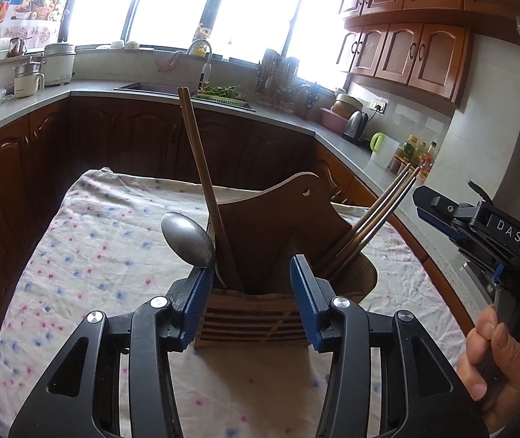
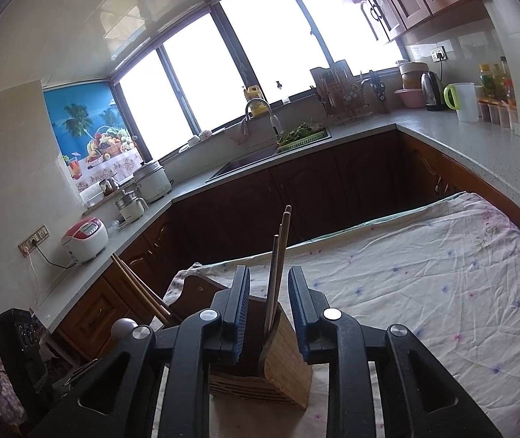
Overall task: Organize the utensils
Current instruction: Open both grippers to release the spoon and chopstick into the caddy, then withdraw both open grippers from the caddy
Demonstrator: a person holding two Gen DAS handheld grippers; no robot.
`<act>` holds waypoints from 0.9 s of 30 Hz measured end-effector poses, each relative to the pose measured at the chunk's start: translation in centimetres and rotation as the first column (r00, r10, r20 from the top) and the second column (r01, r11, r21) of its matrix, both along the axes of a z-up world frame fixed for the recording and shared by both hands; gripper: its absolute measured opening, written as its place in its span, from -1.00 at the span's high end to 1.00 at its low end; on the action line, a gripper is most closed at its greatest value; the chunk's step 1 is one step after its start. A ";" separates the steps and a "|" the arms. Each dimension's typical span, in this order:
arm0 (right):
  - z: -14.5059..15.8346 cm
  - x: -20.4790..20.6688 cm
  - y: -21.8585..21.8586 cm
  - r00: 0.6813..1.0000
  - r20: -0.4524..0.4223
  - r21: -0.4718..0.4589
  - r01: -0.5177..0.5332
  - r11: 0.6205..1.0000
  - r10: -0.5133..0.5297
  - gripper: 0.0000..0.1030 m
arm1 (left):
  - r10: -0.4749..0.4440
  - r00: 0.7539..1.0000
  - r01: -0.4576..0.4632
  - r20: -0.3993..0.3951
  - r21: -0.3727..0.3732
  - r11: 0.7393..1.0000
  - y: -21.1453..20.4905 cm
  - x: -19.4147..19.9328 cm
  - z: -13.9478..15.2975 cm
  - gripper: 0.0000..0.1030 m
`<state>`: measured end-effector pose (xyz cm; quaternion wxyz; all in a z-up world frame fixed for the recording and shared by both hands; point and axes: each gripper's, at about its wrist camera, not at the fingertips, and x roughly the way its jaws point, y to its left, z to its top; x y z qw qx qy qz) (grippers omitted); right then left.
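Observation:
A wooden utensil holder (image 1: 256, 321) stands on the flowered tablecloth (image 1: 96, 255). It holds a metal spoon (image 1: 187, 237), a pair of wooden chopsticks (image 1: 205, 189) leaning left, and several chopsticks (image 1: 376, 215) leaning right. My left gripper (image 1: 251, 292) is open, its blue pads either side of the holder's top, holding nothing. My right gripper (image 2: 269, 310) is open just above the holder (image 2: 282, 376), with chopsticks (image 2: 278, 266) standing between its pads. The right gripper also shows in the left wrist view (image 1: 478, 226), held by a hand.
The table's cloth (image 2: 442, 292) stretches to the right. Kitchen counters (image 1: 23, 109) surround the table, with a rice cooker (image 2: 85, 237), sink (image 1: 150, 87), kettle (image 2: 431, 91) and bottles (image 1: 416, 149). Dark wooden cabinets (image 1: 114, 138) stand behind.

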<state>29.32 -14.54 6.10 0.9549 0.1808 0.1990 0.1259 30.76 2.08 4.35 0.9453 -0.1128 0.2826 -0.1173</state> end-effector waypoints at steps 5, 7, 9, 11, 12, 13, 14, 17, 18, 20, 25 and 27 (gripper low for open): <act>0.3 -0.8 -0.1 1.000 0.012 0.001 -0.008 1.000 0.008 0.20 | 0.009 1.000 -0.008 0.012 -0.007 1.000 0.5 -1.0 0.2 0.04; 0.4 -1.2 -0.1 1.000 0.017 0.005 -0.013 1.000 0.013 0.13 | 0.014 1.000 -0.014 0.016 -0.006 1.000 0.8 -1.4 0.2 -0.03; 0.4 -1.6 -0.2 1.000 0.019 0.009 -0.019 1.000 0.019 0.07 | 0.025 1.000 -0.025 0.017 -0.004 1.000 1.2 -1.8 0.2 -0.17; 0.3 -2.2 -0.4 0.999 0.020 0.016 -0.025 1.000 0.025 -0.03 | 0.044 0.999 -0.044 0.020 -0.004 0.999 1.6 -2.5 0.1 -0.33; 0.2 -2.5 -0.4 0.999 0.020 0.021 -0.029 0.999 0.028 -0.07 | 0.056 0.998 -0.056 0.021 -0.004 0.998 1.9 -2.9 0.0 -0.45; 0.1 -2.8 -0.5 0.999 0.019 0.027 -0.032 0.999 0.031 -0.18 | 0.067 0.998 -0.067 0.019 -0.005 0.998 2.1 -3.3 -0.1 -0.50; -0.1 -3.2 -0.6 0.999 0.020 0.033 -0.033 0.999 0.033 -0.31 | 0.075 0.997 -0.075 0.016 -0.009 0.997 2.4 -3.7 -0.2 -0.55; -0.9 -4.5 -0.5 0.999 0.013 0.040 -0.044 0.998 0.044 -0.49 | 0.091 0.996 -0.090 0.003 -0.024 0.996 3.3 -5.0 -0.7 -0.56; -1.2 -4.9 -0.5 0.999 0.006 0.038 -0.049 0.998 0.049 -0.49 | 0.099 0.995 -0.099 -0.002 -0.024 0.995 3.5 -5.5 -0.8 -0.59; -1.7 -5.8 -0.4 0.998 -0.007 0.036 -0.057 0.998 0.058 -0.49 | 0.114 0.993 -0.114 -0.005 -0.024 0.993 4.0 -6.7 -1.0 -0.63; -2.9 -8.7 -0.2 0.997 -0.007 0.042 -0.071 0.997 0.072 -0.59 | 0.140 0.990 -0.140 0.006 -0.012 0.990 4.9 -10.0 -1.0 -0.72; -3.3 -10.1 -0.1 0.996 0.001 0.050 -0.093 0.994 0.093 -0.63 | 0.148 0.989 -0.148 0.006 -0.019 0.989 5.3 -11.4 -1.0 -0.73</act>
